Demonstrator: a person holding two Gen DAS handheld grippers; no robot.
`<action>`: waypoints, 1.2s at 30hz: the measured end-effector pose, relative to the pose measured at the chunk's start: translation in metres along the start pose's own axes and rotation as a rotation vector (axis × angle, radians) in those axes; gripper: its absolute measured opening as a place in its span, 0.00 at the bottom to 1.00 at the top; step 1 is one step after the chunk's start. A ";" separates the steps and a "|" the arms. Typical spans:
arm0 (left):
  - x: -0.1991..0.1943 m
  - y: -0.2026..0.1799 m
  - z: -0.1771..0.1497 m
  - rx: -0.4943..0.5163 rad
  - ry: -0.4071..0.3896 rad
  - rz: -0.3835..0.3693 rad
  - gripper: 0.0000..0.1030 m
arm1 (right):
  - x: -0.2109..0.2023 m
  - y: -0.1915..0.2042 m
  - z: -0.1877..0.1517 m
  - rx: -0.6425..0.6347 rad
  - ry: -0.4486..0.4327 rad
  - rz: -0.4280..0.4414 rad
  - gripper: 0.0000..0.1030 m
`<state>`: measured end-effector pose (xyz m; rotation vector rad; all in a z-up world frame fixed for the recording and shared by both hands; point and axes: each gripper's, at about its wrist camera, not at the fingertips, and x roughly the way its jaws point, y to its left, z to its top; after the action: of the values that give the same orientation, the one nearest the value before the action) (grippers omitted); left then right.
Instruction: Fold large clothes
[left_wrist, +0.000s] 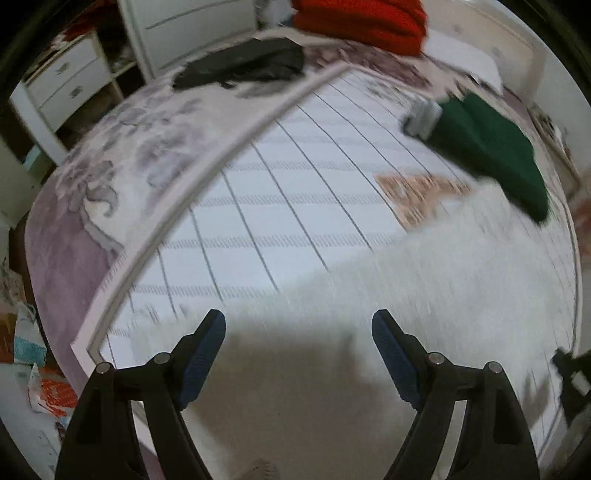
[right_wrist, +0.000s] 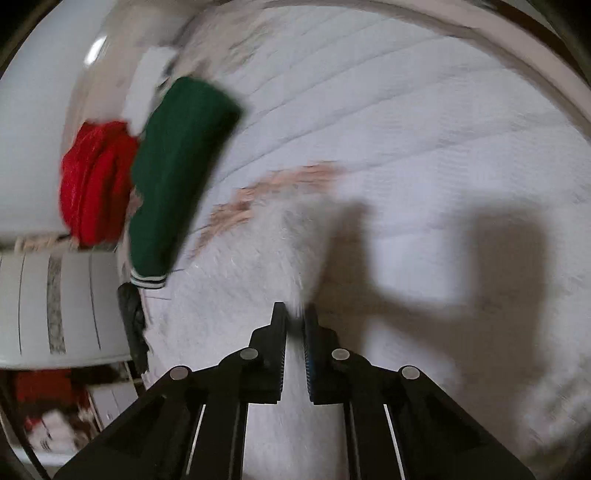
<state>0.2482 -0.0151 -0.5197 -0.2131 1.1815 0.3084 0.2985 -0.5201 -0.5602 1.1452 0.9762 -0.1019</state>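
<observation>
My right claw (right_wrist: 294, 314) has its jaws drawn together, and a tuft of the white fuzzy garment (right_wrist: 258, 251) sits pinched between the pads; the rest of that garment spreads away ahead of the tips, so I take it as clamped on the cloth. The garment is thick and woolly, with a long soft nap and a peach-coloured patterned band (right_wrist: 280, 184) running slantwise across it, ahead of my right claw and a little to its left. Its long axis I cannot make out, since it fills most of both views and the edges are blurred. My left claw (left_wrist: 298, 325) stands with its jaws wide apart and nothing between them, hanging over the same white pile (left_wrist: 424, 280), which lies straight ahead and off to the right of its tips. Under the garment is a pale bedcover (left_wrist: 258, 206) with thin dark grid lines, flat and smooth. Beyond my left claw, far ahead and to the right, lies a folded dark green knit (left_wrist: 491, 147); farther still, a red knit (left_wrist: 362, 18) in a heap, and a black garment (left_wrist: 243, 66) lying flat, ahead to the left.
</observation>
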 end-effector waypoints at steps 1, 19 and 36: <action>-0.003 -0.006 -0.012 0.018 0.021 0.001 0.79 | -0.005 -0.018 -0.008 0.018 0.064 -0.009 0.09; 0.020 -0.003 -0.056 -0.094 0.090 0.076 0.79 | 0.153 0.070 0.037 -0.254 0.290 0.100 0.20; -0.004 -0.023 -0.067 -0.097 0.154 0.036 0.79 | -0.020 -0.021 -0.010 -0.273 0.354 -0.416 0.54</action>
<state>0.1968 -0.0590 -0.5406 -0.3040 1.3248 0.3868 0.2697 -0.5295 -0.5619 0.7078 1.4885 -0.0971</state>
